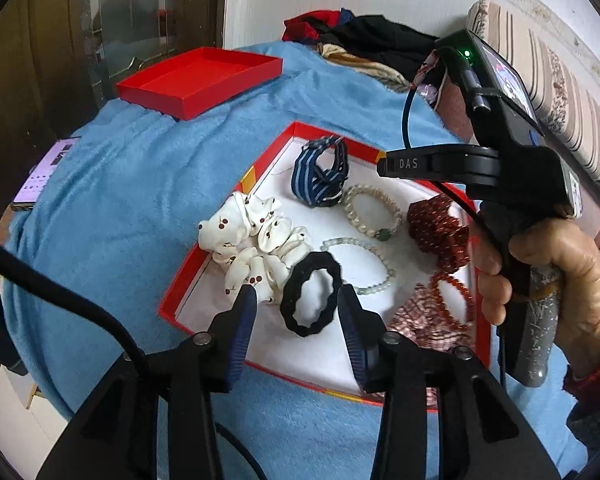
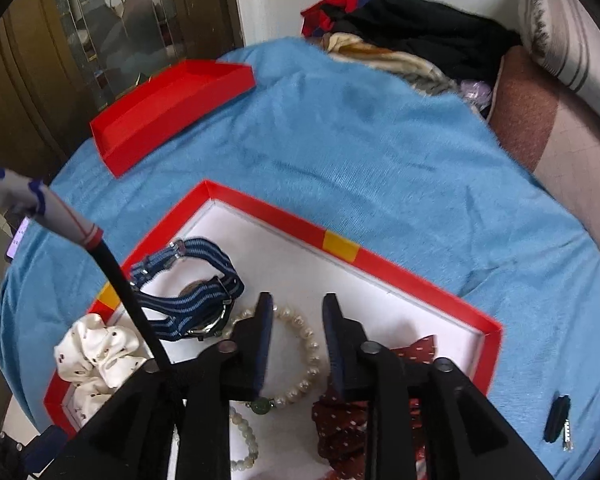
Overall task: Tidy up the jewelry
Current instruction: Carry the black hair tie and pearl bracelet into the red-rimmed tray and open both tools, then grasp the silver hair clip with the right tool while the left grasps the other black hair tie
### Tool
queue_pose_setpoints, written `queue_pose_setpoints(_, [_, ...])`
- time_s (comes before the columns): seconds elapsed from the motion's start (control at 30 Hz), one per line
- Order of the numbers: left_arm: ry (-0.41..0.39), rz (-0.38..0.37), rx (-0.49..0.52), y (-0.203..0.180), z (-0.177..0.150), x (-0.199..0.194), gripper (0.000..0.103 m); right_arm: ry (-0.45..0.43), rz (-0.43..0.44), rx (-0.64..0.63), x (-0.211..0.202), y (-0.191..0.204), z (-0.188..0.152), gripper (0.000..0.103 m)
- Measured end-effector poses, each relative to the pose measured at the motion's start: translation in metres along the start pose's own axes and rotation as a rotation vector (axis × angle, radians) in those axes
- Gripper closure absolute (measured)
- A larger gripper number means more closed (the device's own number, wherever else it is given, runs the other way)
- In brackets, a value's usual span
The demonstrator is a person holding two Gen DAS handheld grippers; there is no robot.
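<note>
The left gripper [image 1: 298,308] is nearest to its camera, and its two blue-padded fingers [image 1: 242,332] stand moderately apart. A black hair tie [image 1: 311,293] lies flat between them on the white floor of the red tray [image 1: 168,300]. The pads do not press on it; a small gap shows on each side.

This tray rests on a blue fleece blanket [image 1: 140,184]. Inside it, a white scrunchie with cherry print [image 1: 252,246] lies at the left edge, partly over the rim. Behind it is a watch with a blue striped strap [image 1: 320,176], standing on its side. Next to the watch lies a pearl bracelet with one green bead [image 1: 374,212], and in front of that a pale jade bead bracelet [image 1: 360,264]. At the right side there is a dark red dotted scrunchie [image 1: 440,228], a red bead bracelet [image 1: 452,296] and a pink patterned fabric piece [image 1: 416,320] under it.

A person's hand [image 1: 560,276] holds the right gripper [image 2: 296,340] above the right part of the tray. In the right wrist view its jaws are narrowly apart and hold nothing; they hang above the pearl bracelet, and I cannot tell if the tips touch it.

A second, empty red box lid [image 1: 200,80] lies further back on the blanket. A phone [image 1: 48,168] is at the left edge, and a pile of dark clothes [image 1: 372,48] is at the wall.
</note>
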State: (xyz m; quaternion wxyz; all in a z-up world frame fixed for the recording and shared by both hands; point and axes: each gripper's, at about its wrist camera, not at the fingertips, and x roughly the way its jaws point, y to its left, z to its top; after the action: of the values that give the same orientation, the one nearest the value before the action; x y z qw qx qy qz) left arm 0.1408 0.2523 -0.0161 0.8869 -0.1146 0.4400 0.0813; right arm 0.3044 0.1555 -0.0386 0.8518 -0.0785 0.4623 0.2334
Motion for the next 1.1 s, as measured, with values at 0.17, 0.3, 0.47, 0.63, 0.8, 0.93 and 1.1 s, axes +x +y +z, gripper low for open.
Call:
queue_pose_setpoints(0.17, [-0.066,0.036,0.020,-0.010,-0.002,-0.031,0.054,-0.054,-0.022,-0.016,-0.032,-0.006,-0.007,0.067])
queue_pose_setpoints(0.3, [-0.117,0.088,0.054,-0.020,-0.005,-0.056,0.051,-0.072,-0.032,-0.006,-0.058,-0.018,-0.026,0.064])
queue_pose_setpoints(0.47, [-0.174,0.136,0.111,-0.035,-0.012,-0.083,0.050,-0.083,-0.046,0.031,-0.088,-0.040,-0.054,0.064])
queue_pose_setpoints(0.63, [-0.215,0.143,0.160,-0.056,-0.022,-0.110,0.049,-0.098,-0.048,0.089,-0.120,-0.068,-0.092,0.064])
queue_pose_setpoints(0.8, [-0.246,0.117,0.202,-0.077,-0.033,-0.133,0.047,-0.097,-0.076,0.133,-0.142,-0.093,-0.129,0.064])
queue_pose_setpoints(0.93, [-0.269,0.110,0.232,-0.091,-0.040,-0.145,0.046,-0.092,-0.082,0.183,-0.155,-0.112,-0.155,0.064])
queue_pose_setpoints(1.1, [-0.281,0.119,0.272,-0.108,-0.049,-0.151,0.046,-0.088,-0.102,0.231,-0.167,-0.132,-0.184,0.064])
